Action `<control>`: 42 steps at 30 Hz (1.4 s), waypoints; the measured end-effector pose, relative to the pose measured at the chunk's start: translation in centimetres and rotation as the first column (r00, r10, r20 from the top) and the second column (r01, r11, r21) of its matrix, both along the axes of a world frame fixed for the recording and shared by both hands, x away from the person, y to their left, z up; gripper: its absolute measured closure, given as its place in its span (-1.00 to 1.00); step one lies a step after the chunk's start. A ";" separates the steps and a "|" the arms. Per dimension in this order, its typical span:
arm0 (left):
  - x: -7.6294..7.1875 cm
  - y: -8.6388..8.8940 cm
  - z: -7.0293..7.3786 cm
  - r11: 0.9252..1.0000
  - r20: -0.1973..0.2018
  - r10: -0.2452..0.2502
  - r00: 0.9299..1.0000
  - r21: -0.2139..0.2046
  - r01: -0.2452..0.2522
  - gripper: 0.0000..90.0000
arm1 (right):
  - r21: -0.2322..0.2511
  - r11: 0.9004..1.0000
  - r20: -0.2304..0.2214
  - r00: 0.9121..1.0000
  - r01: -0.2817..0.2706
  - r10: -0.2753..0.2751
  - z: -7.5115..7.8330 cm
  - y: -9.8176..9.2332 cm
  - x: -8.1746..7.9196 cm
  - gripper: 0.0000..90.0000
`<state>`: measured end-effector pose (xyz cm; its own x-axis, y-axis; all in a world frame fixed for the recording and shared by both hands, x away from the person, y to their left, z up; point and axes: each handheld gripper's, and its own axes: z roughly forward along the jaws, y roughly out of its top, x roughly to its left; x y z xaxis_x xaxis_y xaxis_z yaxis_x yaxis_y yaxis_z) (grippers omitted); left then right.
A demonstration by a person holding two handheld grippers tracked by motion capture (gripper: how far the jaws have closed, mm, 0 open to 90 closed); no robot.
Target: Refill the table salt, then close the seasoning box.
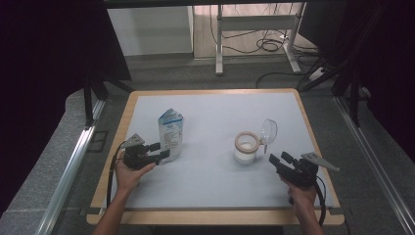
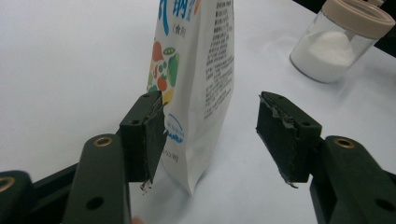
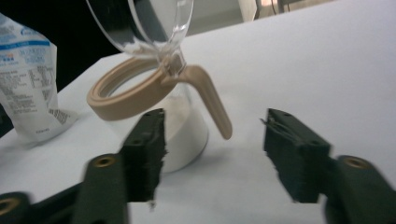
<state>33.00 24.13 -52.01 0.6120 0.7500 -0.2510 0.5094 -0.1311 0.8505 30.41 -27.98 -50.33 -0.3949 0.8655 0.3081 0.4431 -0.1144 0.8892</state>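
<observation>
At the left, the left gripper point(image 1: 157, 153) is resting low over the tabletop point(image 1: 210, 191) with its jaws standing apart; the standing printed pouch point(image 2: 194, 79) is sitting between them, its lower edge reaching into the gap, the left pad point(image 2: 150, 135) lying right against its printed face while the right pad is staying well clear of it, so nothing is being clamped. The tabletop is showing a pale grey-white mat with a light wooden border running round it. Further right, the glass jar point(image 1: 245, 148) of white powder is standing with its beige ring and its clear hinged lid point(image 3: 140, 23) tipped up and open. The right gripper point(image 1: 281, 161) is pointing at that jar, jaws apart and empty, the jar lying just beyond the left jaw's tip and its beige handle tab point(image 3: 212, 105) hanging ahead of the gap. Around the tabletop, dark curtains are hanging at both sides, metal rails are flanking it, and a white desk frame point(image 1: 254, 29) with loose cables on the floor is standing behind.
</observation>
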 end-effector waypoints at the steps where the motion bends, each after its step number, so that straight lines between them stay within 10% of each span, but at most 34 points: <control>1: -0.1 0.0 -0.1 1.000 0.000 0.001 1.000 0.000 -0.001 -0.08 | -0.005 1.000 0.007 1.000 0.008 -0.008 0.2 -0.2 -0.1 0.11; 11: -0.6 -0.2 -1.0 1.000 -0.007 -0.009 1.000 -0.007 0.009 -0.11 | -0.067 0.997 0.077 0.996 0.045 -0.040 2.4 -1.1 1.3 0.98; 42: -1.7 0.0 -1.6 0.999 -0.019 -0.020 1.000 -0.028 0.020 -0.12 | -0.051 0.999 0.139 0.990 0.012 -0.005 5.2 2.3 4.4 0.99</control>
